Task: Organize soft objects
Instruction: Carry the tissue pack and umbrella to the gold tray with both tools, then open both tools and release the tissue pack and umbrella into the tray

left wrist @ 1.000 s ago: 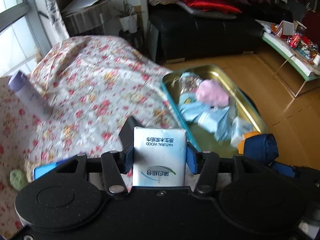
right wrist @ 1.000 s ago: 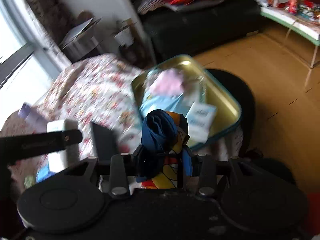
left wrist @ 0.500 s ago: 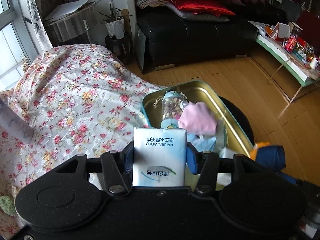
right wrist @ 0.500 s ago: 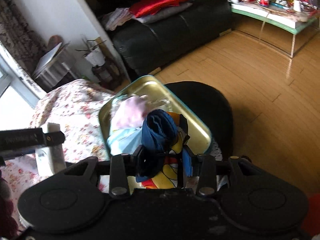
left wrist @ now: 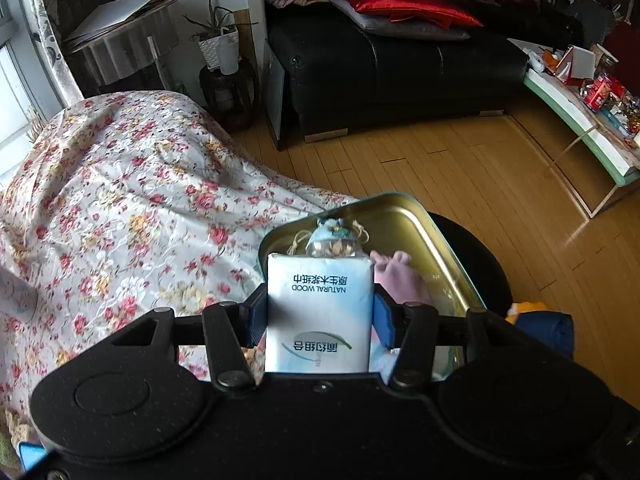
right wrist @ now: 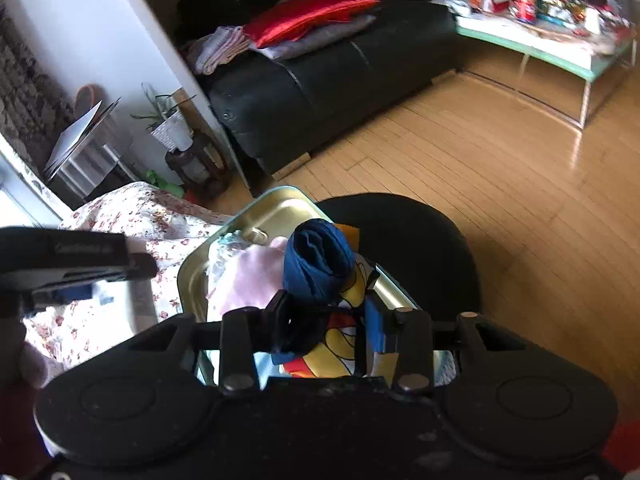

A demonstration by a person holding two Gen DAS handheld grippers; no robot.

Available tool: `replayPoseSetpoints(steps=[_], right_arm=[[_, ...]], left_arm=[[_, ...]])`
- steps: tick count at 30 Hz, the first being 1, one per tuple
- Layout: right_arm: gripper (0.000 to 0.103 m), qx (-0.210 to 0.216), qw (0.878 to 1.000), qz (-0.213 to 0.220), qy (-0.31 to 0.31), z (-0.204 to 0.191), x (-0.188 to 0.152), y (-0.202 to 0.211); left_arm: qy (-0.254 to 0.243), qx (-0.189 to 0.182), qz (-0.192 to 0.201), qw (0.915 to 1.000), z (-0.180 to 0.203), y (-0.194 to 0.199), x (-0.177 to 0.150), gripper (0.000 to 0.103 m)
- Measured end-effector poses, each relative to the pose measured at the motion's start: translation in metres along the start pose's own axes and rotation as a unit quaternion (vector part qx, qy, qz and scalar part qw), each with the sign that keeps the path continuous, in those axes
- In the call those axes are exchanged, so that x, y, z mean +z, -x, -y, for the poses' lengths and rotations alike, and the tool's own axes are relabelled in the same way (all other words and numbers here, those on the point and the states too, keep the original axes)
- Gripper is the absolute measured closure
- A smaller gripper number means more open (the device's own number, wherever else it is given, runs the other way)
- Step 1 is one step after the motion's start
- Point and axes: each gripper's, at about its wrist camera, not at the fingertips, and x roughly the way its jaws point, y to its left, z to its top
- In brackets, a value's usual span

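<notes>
Blue pads of the left claw clamp a tissue pack; the right claw pinches a rolled blue cloth. Both hang above the gold tin. Release over bare metal, since the pink cloth and a small jar crowd the near end.

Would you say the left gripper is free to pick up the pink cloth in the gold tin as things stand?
Probably not. The left gripper is shut on a tissue pack, so its jaws are occupied. The pink cloth lies uncovered in the gold tin just ahead, so the path looks clear once the pack is released.
</notes>
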Motion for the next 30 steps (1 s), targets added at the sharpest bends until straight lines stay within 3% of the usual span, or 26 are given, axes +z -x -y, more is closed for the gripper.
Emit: replayPoseSetpoints(steps=[4, 7, 20, 23, 30], right_arm=[[0.064, -0.010, 1.000, 0.002, 0.027, -0.002, -0.008, -0.018], [0.064, -0.023, 0.999, -0.020, 0.016, 0.004, -0.007, -0.029], [0.064, -0.032, 0.999, -0.016, 0.011, 0.002, -0.002, -0.040], [0.064, -0.030, 0.999, -0.015, 0.004, 0.005, -0.003, -0.039], [0.064, -0.012, 1.000, -0.008, -0.010, 0.018, -0.002, -0.032]], left_arm=[[0.004, -0.010, -0.008, 0.9999, -0.001, -0.014, 0.010, 0.053], [0.001, -0.002, -0.006, 1.0000, -0.004, -0.024, 0.018, 0.053], [0.018, 0.012, -0.029, 0.9993, -0.016, -0.078, 0.037, 0.050], [0.013, 0.015, -0.026, 0.9995, -0.015, -0.079, 0.034, 0.038], [0.012, 0.016, -0.015, 0.9997, -0.012, -0.062, 0.027, 0.038]])
